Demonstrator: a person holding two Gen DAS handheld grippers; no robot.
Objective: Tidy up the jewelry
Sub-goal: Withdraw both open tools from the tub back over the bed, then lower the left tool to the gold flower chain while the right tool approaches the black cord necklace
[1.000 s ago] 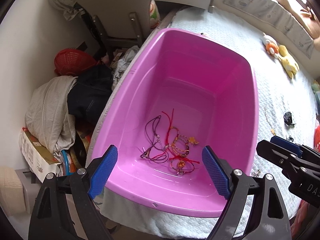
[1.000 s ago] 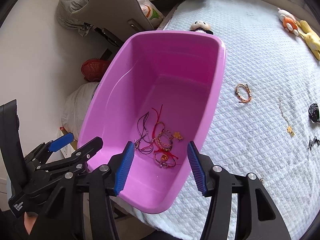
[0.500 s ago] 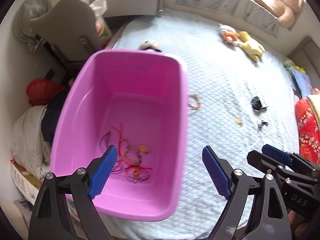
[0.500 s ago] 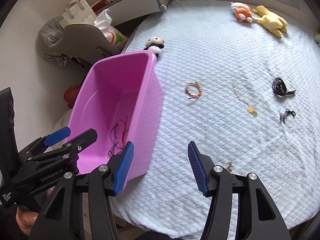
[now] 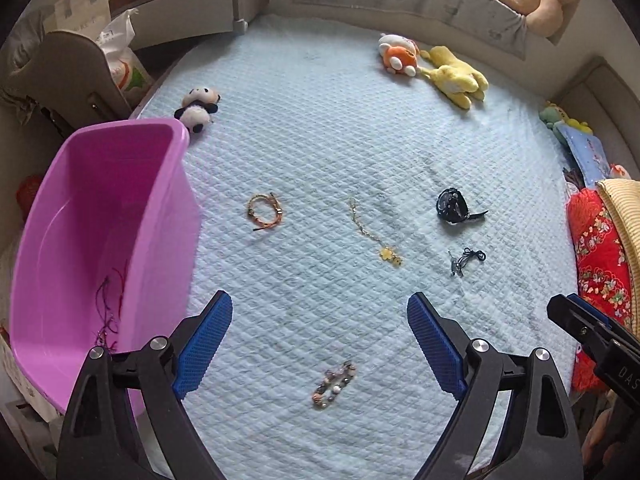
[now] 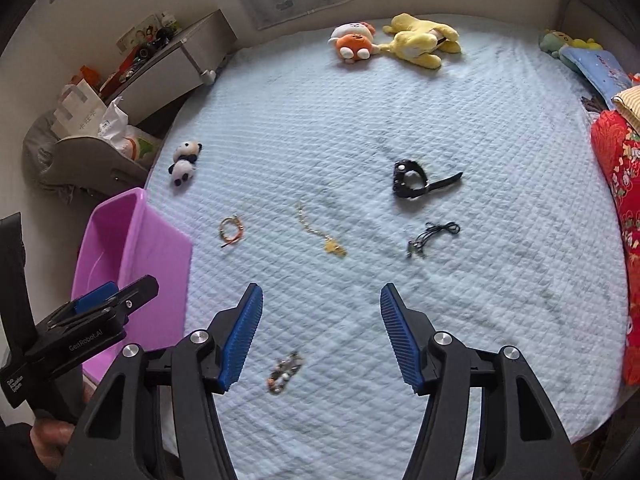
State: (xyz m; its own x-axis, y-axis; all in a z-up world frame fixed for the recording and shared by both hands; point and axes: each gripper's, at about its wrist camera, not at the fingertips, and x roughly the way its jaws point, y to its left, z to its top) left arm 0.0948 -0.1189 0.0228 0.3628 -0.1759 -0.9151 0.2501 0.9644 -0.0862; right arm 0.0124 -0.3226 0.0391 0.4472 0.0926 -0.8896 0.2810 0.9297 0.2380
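Both tongs hang spread and empty above the pale blue bed (image 5: 320, 128). Between the tips of the left tongs (image 5: 319, 346), at 6 o'clock in its view, lies a beaded bracelet (image 5: 333, 384); it also lies just below the right tongs (image 6: 321, 338). An orange bracelet (image 5: 265, 211), a gold chain (image 5: 376, 236), a black watch (image 5: 454, 206) and a dark cord (image 5: 466, 260) are scattered toward 12 o'clock. The pink tub (image 5: 100, 240) at 9 o'clock holds red and dark cords.
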